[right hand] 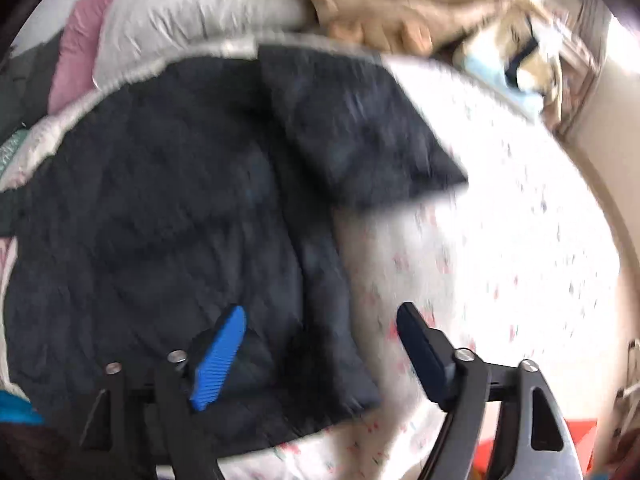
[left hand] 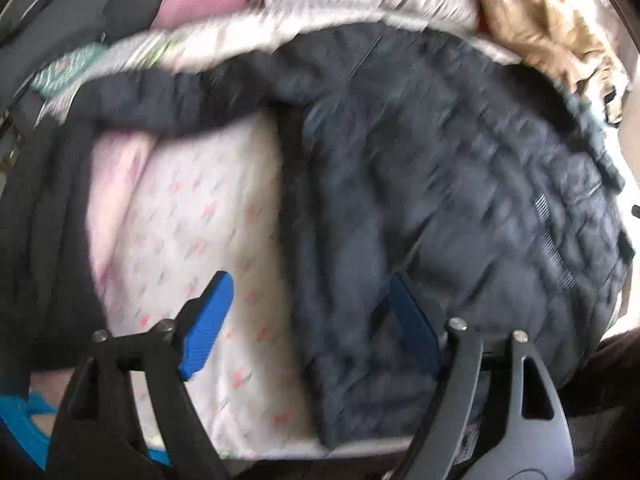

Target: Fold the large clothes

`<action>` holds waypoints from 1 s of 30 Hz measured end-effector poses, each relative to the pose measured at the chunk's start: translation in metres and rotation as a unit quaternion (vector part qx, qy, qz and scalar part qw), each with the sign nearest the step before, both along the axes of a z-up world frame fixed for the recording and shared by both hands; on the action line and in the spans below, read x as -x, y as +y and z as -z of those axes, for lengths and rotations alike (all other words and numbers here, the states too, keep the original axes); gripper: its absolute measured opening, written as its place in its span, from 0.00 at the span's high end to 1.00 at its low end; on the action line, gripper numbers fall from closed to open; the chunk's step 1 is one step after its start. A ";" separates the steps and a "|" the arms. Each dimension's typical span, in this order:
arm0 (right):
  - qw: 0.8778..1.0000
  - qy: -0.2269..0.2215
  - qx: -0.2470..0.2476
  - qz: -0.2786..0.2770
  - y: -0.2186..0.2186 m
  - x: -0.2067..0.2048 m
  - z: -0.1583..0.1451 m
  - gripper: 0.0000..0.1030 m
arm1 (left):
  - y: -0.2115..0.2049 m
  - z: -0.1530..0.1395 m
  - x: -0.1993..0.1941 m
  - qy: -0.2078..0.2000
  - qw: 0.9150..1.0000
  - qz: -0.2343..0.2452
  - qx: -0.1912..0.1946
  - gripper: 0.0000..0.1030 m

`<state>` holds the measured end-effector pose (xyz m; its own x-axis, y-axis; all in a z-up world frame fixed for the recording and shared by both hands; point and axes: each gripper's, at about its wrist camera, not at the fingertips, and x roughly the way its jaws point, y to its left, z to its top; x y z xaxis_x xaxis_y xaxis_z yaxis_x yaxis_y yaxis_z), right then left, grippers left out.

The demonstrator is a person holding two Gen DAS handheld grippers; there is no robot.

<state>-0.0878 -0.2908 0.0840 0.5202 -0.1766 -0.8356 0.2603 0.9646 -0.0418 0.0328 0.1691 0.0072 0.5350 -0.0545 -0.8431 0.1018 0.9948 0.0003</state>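
A dark navy quilted jacket (left hand: 440, 168) lies spread on a bed with a white patterned sheet (left hand: 192, 216). One sleeve stretches to the left in the left wrist view. My left gripper (left hand: 312, 300) is open and empty, above the jacket's left edge near its hem. In the right wrist view the jacket (right hand: 160, 220) fills the left and middle, with a sleeve (right hand: 352, 128) lying out to the right. My right gripper (right hand: 320, 328) is open and empty, above the jacket's right edge near the hem. Both views are motion-blurred.
A tan garment (left hand: 548, 36) lies at the bed's far right, also in the right wrist view (right hand: 400, 0). A grey pillow (right hand: 192, 12) and pink fabric (right hand: 80, 56) lie at the head. Bare sheet (right hand: 500, 240) lies right of the jacket.
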 end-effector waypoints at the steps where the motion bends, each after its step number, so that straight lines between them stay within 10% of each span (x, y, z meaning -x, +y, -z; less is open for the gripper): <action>1: 1.000 -0.006 -0.001 -0.009 0.007 -0.007 -0.002 0.19 | -0.013 -0.003 -0.005 -0.008 1.000 0.018 0.009 0.21; 6: 0.995 -0.025 -0.010 -0.092 0.081 -0.072 0.005 0.18 | -0.063 0.011 -0.047 -0.018 0.995 0.093 0.011 0.21; 22: 0.958 0.037 -0.205 -0.198 0.230 -0.183 0.085 0.19 | 0.011 0.066 -0.127 -0.014 0.998 -0.008 0.057 0.24; 30: 0.930 0.011 -0.292 -0.223 0.252 -0.211 0.091 0.47 | 0.014 0.063 -0.142 -0.003 0.983 -0.008 0.181 0.76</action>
